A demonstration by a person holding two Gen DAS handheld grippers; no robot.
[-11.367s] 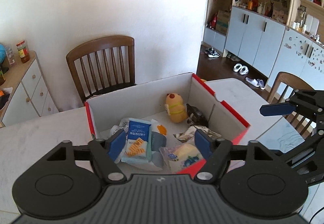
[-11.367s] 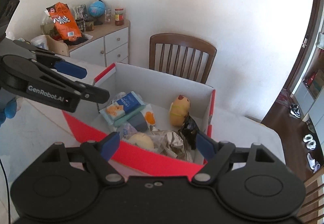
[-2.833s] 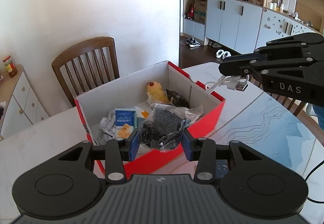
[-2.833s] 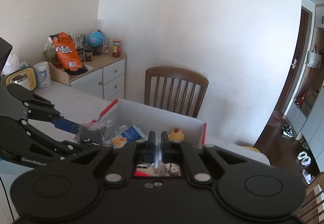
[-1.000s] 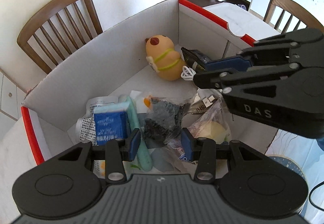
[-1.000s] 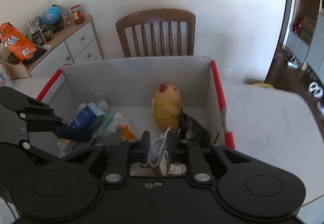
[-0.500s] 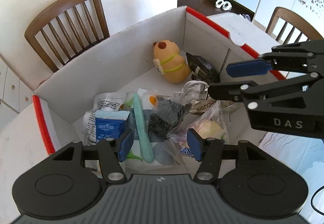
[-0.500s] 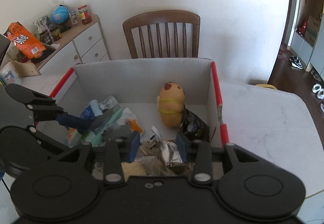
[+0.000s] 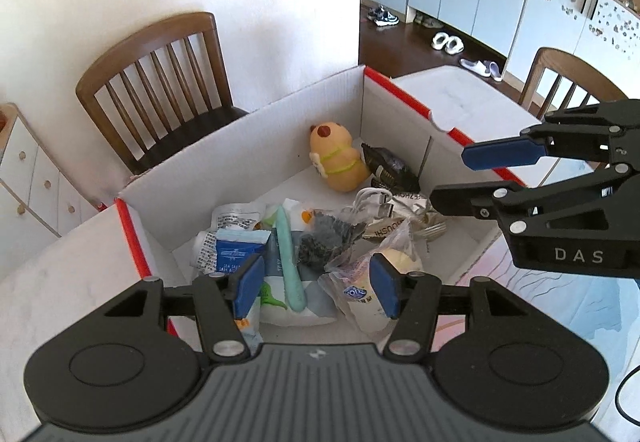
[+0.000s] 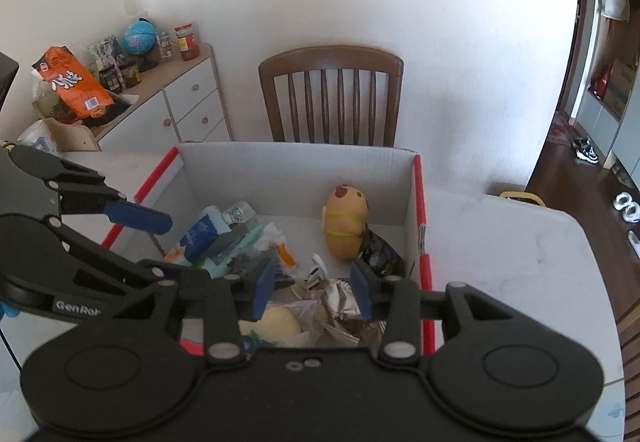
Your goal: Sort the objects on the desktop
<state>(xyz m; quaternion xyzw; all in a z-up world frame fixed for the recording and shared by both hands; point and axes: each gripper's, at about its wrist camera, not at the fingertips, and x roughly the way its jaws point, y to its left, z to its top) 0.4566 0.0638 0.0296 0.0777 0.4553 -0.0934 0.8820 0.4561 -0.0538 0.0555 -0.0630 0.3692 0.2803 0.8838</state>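
Observation:
A white cardboard box with red edges (image 9: 256, 146) (image 10: 296, 170) stands on the table and holds several things. Inside lie a yellow plush toy (image 9: 338, 158) (image 10: 346, 222), a clear bag of dark bits (image 9: 324, 236), a white USB cable (image 9: 376, 198) (image 10: 318, 270), a blue packet (image 9: 236, 252) (image 10: 200, 236), a mint green stick (image 9: 288, 254) and a bagged bun (image 9: 394, 262) (image 10: 276, 322). My left gripper (image 9: 316, 284) is open and empty above the box's near side. My right gripper (image 10: 316, 284) is open and empty above the box; it also shows in the left wrist view (image 9: 472, 176).
A wooden chair (image 9: 160, 82) (image 10: 332, 94) stands behind the box. A white sideboard (image 10: 172, 110) with snacks and a globe is at the left. A second chair (image 9: 568, 82) stands at the right of the white table (image 10: 500, 242).
My left gripper let go of the bag of dark bits, and my right let go of the white cable, into the box. Both opened wider and drew back upward.

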